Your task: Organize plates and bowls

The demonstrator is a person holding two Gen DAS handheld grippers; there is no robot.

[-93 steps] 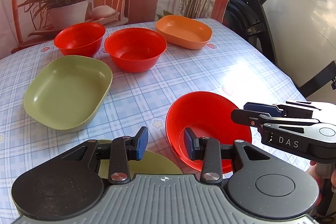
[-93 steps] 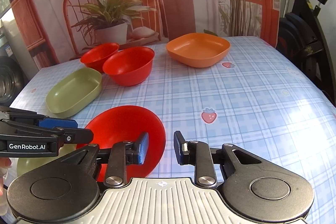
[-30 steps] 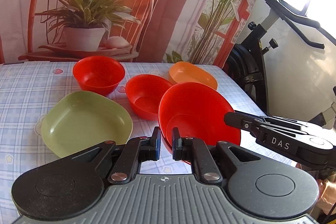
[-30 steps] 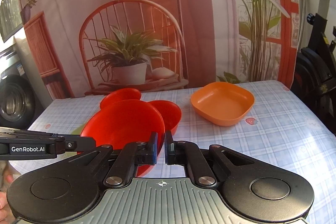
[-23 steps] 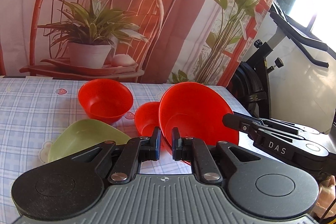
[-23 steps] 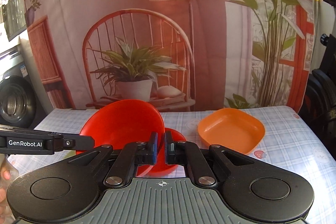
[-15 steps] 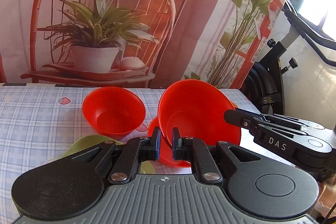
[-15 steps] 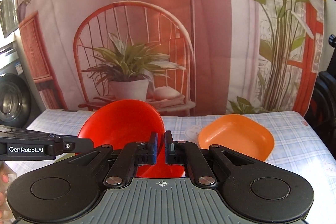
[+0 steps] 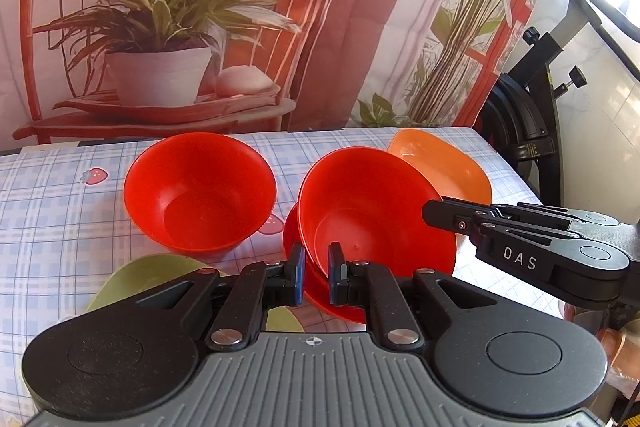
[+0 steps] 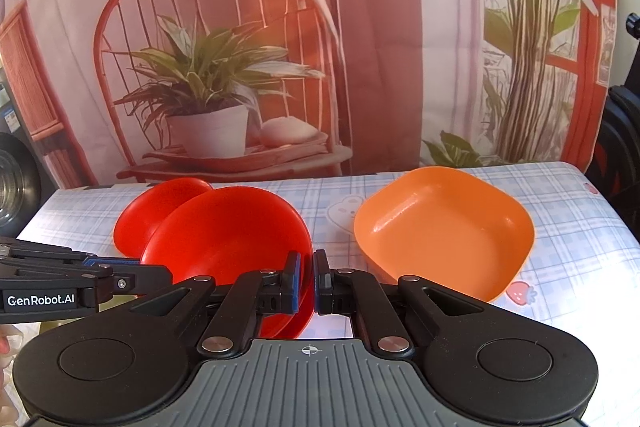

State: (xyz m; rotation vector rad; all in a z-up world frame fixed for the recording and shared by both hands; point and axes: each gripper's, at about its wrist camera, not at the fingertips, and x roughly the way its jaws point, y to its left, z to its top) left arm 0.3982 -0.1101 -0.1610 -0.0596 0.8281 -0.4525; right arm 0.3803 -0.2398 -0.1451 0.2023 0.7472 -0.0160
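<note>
Red bowl held by both grippers above a second red bowl near the bench's far edge.

The held bowl [image 9: 372, 211] tilts toward the cameras, its near rim pinched in the left gripper [image 9: 316, 275], whose jaws are nearly closed on it; its right rim sits in the right gripper [image 10: 307, 281], jaws likewise almost together on the thin wall. Just under it lies the lower bowl [image 9: 320, 301], and a third bowl [image 9: 200, 193] stands to the left. The orange plate [image 10: 444, 231] lies by the bench's [image 9: 48, 227] far right corner, a green plate [image 9: 132, 273] nearer the front. The right gripper's side reads "DAS", the left's "GenRobot.AI". Both grippers slant downward over the bench.
</note>
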